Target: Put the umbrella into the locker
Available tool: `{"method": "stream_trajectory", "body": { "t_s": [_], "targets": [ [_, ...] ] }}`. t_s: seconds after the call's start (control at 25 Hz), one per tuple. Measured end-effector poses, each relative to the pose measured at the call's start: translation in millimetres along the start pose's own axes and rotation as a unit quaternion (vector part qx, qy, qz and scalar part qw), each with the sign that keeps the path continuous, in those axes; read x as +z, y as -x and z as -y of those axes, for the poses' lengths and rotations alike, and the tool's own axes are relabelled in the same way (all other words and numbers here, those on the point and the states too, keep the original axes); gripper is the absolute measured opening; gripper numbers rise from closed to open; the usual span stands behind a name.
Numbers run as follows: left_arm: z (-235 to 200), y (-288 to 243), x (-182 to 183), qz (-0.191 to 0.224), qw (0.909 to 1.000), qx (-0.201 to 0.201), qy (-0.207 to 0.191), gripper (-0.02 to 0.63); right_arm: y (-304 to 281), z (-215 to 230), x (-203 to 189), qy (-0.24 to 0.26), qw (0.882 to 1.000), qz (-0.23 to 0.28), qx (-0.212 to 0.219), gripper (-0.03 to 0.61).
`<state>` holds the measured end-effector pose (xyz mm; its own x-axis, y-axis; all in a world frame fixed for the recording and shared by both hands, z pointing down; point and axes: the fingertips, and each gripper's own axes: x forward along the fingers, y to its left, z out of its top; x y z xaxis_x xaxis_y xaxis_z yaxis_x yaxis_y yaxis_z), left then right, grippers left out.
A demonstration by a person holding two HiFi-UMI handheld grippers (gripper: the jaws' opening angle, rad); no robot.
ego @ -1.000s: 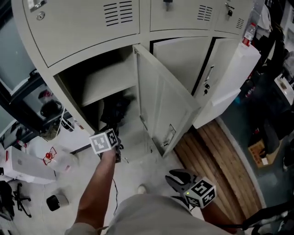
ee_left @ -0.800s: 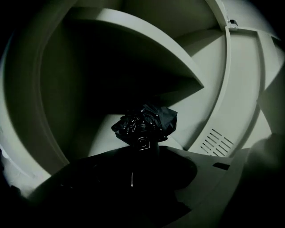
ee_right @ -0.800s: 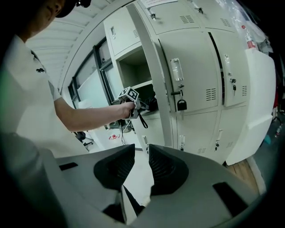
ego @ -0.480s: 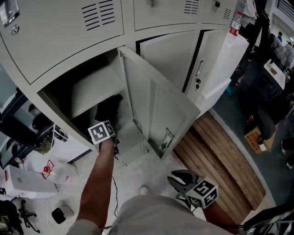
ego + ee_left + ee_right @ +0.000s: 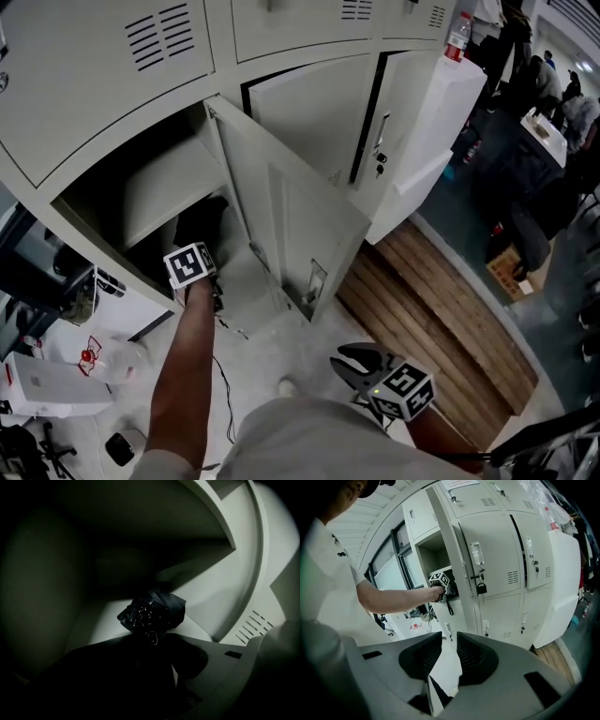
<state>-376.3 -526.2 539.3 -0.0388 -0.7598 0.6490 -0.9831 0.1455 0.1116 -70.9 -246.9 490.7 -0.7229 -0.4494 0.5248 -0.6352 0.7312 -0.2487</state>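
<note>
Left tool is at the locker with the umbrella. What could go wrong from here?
1. The left tool is opening its jaws around the black folded umbrella right at the grey metal locker's front edge; the umbrella might slide out.
2. The open grey locker door stands close beside that arm; pulling back could bump it.

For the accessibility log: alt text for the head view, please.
Seen from above, the person's left tongs hold a black umbrella inside an open grey locker, its door swung wide; the right tongs hang empty over the pale floor.
</note>
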Motion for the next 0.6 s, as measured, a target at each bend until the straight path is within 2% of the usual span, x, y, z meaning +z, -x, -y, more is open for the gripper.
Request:
{"method": "stream_trajectory", "body": {
  "t_s": [0.12, 0.36, 0.6],
  "targets": [
    [1.7, 0.3, -5.9, -0.001, 1.0000, -0.004, -0.007, 0.218, 5.5, 1.8, -4.0, -0.001, 1.000, 0.000, 0.001, 0.075],
    [2.2, 23.0, -10.4, 0.028, 0.9996, 0.000, -0.002, 0.230, 19.9, 7.8, -10.8, 0.009, 1.000, 0.002, 0.007, 0.075],
    [14.4, 63.8, -18.5, 0.060, 0.9982, 0.006, 0.004, 0.232, 34.4, 9.8, -20.5, 0.023, 0.999, 0.005, 0.035, 0.075]
  ]
}}
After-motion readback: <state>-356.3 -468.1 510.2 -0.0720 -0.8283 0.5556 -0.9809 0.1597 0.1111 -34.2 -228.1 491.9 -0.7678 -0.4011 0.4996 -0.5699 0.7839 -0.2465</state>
